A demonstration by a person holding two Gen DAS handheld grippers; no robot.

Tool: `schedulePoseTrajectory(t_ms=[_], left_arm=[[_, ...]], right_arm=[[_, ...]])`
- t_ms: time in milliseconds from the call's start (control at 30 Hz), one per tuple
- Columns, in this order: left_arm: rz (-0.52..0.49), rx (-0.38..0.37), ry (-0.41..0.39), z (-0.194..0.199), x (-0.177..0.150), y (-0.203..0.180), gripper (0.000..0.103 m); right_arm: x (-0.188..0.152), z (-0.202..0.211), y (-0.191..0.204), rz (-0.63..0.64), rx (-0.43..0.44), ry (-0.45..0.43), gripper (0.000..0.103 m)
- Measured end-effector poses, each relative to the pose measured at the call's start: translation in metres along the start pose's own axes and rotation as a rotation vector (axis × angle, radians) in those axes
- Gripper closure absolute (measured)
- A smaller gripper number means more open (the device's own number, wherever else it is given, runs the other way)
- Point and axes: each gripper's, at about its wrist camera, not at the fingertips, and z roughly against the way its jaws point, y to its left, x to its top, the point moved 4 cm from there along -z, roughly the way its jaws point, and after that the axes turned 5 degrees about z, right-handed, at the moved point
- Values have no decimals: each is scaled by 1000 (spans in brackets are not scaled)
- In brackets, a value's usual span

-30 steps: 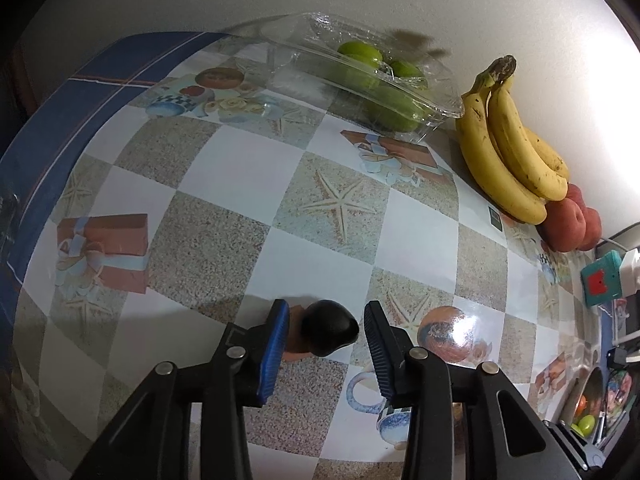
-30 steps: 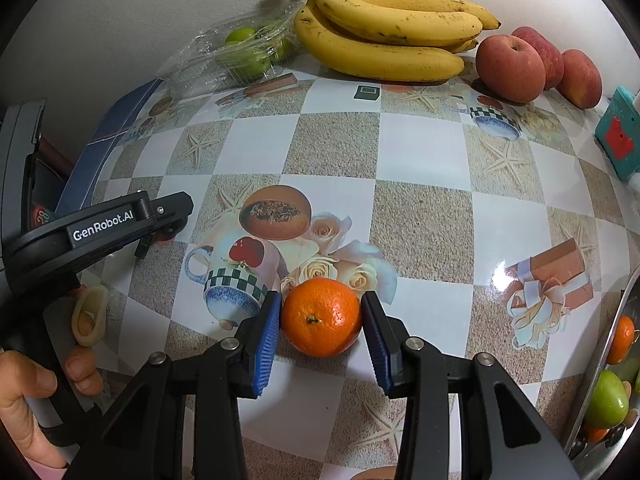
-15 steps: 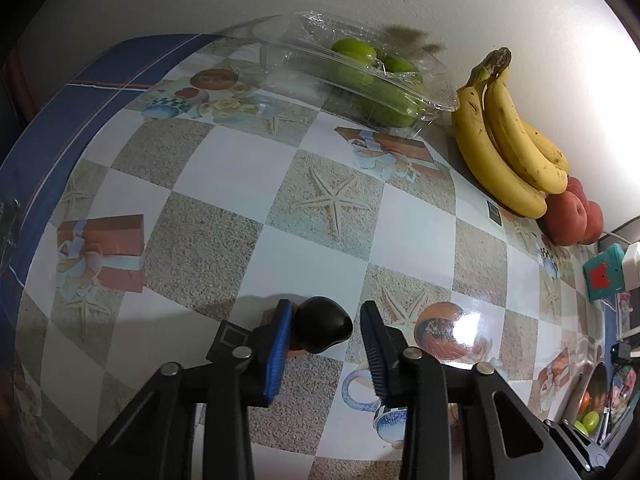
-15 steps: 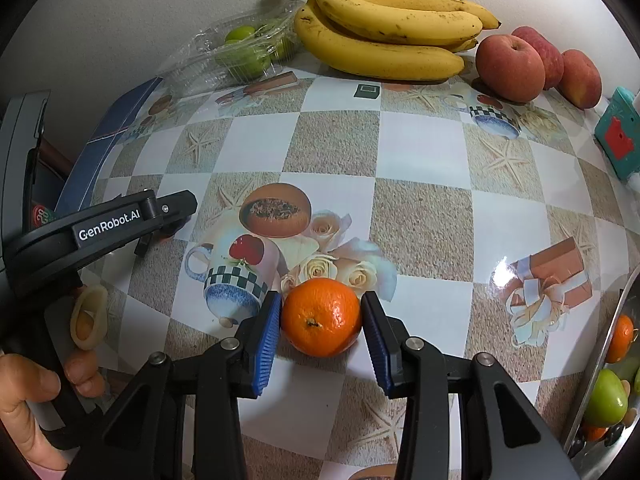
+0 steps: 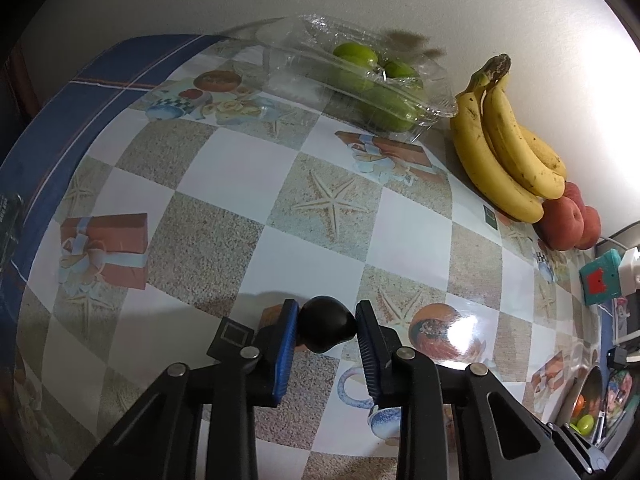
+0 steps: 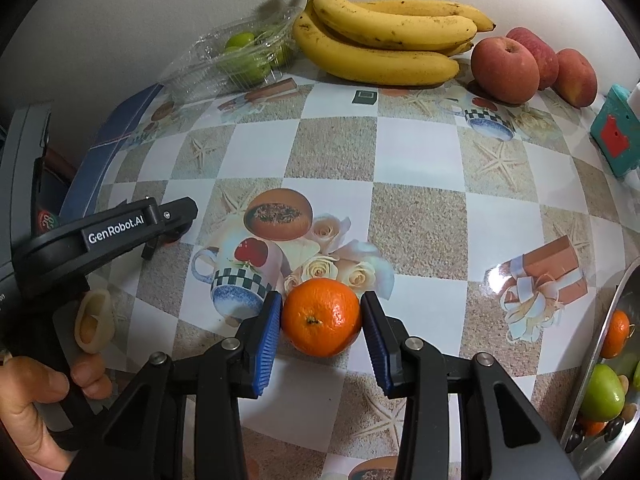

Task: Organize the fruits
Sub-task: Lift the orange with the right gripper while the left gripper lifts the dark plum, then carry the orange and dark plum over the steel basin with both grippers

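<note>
My left gripper [image 5: 326,330] is shut on a small dark plum [image 5: 326,329], low over the checkered tablecloth. My right gripper [image 6: 321,322] is shut on an orange mandarin [image 6: 321,317] that rests on the cloth. The left gripper also shows in the right wrist view [image 6: 172,220], at the left. A banana bunch [image 6: 384,40], red apples [image 6: 505,70] and a clear plastic box of green fruits [image 5: 362,76] stand along the wall.
A metal bowl [image 6: 592,380] with a green apple and mandarins sits at the right edge. A teal box [image 6: 614,132] stands at the far right. The table's blue border [image 5: 68,112] runs along the left.
My left gripper's jaws have closed onto the dark plum. My right gripper has stayed on the mandarin.
</note>
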Motion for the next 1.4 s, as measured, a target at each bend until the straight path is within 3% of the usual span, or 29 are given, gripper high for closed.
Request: schedulePoseTrajectory(t_ms=[433, 900, 1400], left_arm=[[-8, 26, 9, 26, -9, -11, 72], [-69, 9, -19, 74, -37, -50, 72], [-171, -7, -31, 99, -91, -105, 72]], right_arm=[[-2, 18, -9, -31, -4, -16, 61], [-18, 72, -28, -68, -23, -83, 61], [-53, 114, -75, -148, -59, -130, 61]])
